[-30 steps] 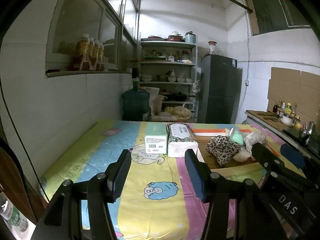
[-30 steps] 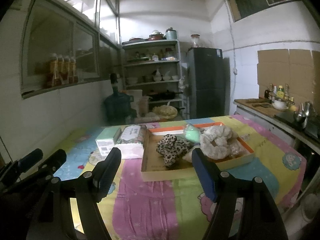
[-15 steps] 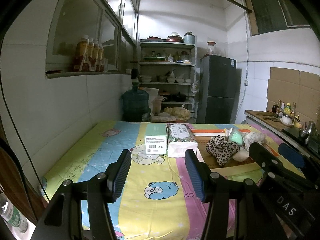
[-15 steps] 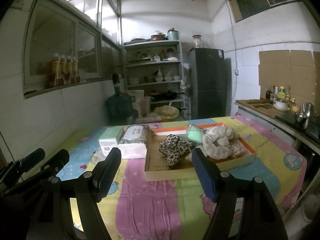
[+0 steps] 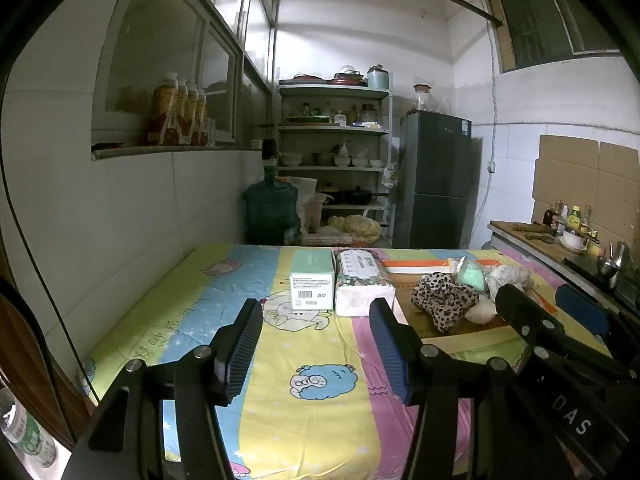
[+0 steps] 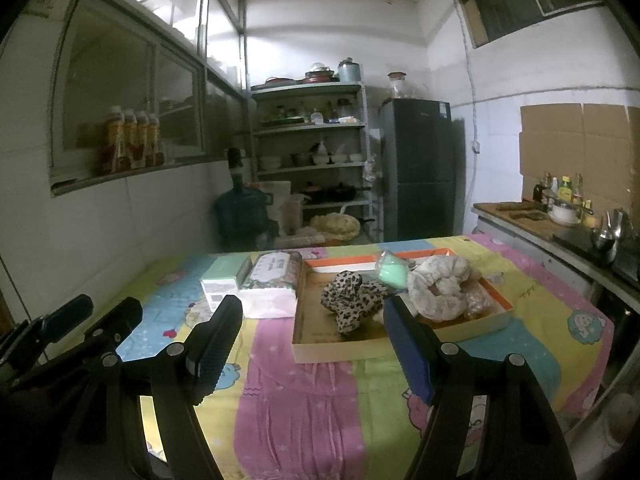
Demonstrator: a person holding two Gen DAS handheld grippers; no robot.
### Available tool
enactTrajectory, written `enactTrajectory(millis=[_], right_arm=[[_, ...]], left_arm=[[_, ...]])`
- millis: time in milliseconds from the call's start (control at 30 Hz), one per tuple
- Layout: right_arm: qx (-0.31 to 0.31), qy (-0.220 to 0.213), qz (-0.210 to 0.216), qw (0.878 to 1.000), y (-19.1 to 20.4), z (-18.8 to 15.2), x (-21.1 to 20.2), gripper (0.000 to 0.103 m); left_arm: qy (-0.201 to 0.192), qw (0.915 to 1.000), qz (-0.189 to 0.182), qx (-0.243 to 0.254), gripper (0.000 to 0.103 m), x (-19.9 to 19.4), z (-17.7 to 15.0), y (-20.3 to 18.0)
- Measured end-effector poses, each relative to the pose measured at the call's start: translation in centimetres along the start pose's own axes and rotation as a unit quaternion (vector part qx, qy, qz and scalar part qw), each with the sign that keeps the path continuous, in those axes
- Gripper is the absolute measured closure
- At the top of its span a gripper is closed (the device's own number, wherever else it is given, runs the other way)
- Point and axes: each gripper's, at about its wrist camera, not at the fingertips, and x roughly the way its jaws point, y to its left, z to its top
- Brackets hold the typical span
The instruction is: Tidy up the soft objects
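Both the left gripper (image 5: 316, 344) and right gripper (image 6: 312, 344) hover with jaws apart, holding nothing. The leopard-print cloth (image 6: 354, 300) lies bunched in the cardboard tray (image 6: 340, 350), left of the cream fabric bundle (image 6: 440, 284). It looks light and limp; pinching a raised fold should lift it, though it will likely drape.

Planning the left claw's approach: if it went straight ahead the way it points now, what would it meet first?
Probably the mint-green box and, right beside it, the tissue pack: both sit in the gap of the open left claw, with only bare tablecloth between. Depth is hard to judge in this fisheye view.
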Motion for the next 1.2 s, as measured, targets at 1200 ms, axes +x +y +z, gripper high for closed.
enactTrajectory(millis=[1200], right_arm=[[-0.002, 0.000, 0.001, 1.000, 0.20, -0.01, -0.02, 0.028]], left_arm=[[0.004, 1.0000, 0.003, -0.002, 0.047, -0.36, 0.19, 0.71]])
